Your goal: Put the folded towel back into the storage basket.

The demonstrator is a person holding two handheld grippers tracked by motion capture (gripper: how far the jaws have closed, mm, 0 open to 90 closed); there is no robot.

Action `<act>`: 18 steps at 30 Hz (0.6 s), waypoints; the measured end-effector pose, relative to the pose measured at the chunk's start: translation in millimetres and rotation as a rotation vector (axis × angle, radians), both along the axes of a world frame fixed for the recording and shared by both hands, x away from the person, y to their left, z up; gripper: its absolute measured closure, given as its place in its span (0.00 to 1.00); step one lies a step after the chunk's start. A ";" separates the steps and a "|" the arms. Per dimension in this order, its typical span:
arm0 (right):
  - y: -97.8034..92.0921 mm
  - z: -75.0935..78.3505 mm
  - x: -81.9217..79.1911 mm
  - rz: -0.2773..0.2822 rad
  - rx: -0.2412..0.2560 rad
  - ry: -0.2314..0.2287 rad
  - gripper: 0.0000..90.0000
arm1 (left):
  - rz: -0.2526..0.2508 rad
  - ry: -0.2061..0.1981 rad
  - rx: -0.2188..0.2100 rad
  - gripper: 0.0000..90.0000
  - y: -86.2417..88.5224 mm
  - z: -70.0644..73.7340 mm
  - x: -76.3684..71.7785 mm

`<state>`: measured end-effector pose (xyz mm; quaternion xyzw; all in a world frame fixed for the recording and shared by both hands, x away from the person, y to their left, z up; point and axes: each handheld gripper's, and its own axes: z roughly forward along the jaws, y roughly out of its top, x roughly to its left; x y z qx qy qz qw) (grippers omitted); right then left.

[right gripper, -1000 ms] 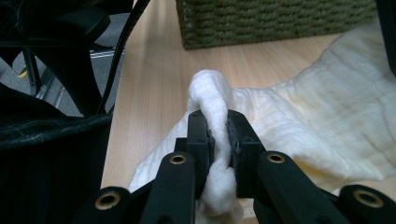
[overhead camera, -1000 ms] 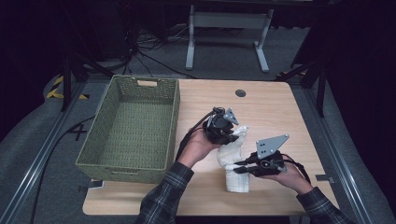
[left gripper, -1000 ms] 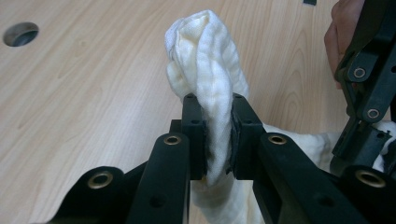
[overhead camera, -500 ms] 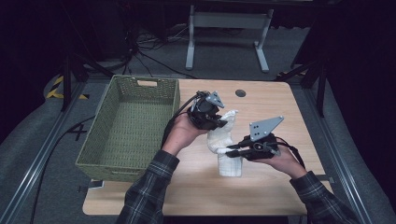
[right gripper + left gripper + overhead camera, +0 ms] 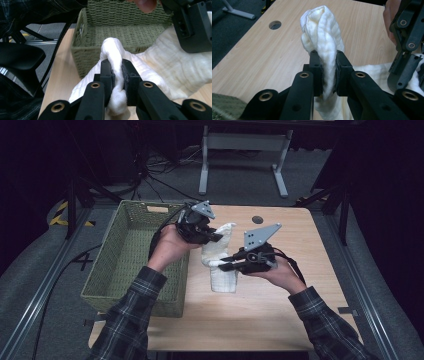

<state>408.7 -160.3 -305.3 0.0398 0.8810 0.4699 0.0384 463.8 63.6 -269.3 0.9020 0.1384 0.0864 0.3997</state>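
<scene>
Two pairs of black fingers are each clamped on the same white cloth [image 5: 220,257]. In the left gripper view the left gripper [image 5: 327,72] has its fingers [image 5: 315,71] nearly closed, squeezing a twisted fold of cloth that bulges up past the tips. In the right gripper view the right gripper [image 5: 117,76] likewise pinches a rounded wad of cloth between its fingers [image 5: 131,80], with little gap left.

From above, the cloth hangs between the grippers over the counter [image 5: 280,320], its lower end reaching down toward the wood; whether it touches cannot be told. The left gripper [image 5: 216,238] holds the upper end, pointing right, its grey plate on top. The left hand [image 5: 172,245] wraps the body from behind, wrist bent, the plaid sleeve [image 5: 132,315] running down to the bottom edge. The right gripper [image 5: 225,265] points left and grips the cloth lower down; the right hand [image 5: 277,272] cradles it from below, forearm angled in from the lower right.

The green basket [image 5: 107,270] sits at the counter's left edge, just beside the left hand.
</scene>
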 end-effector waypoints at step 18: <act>75.6 16.4 22.1 0.011 0.015 -0.010 0.91 | 0.044 -0.018 -0.026 0.89 60.7 -2.2 12.5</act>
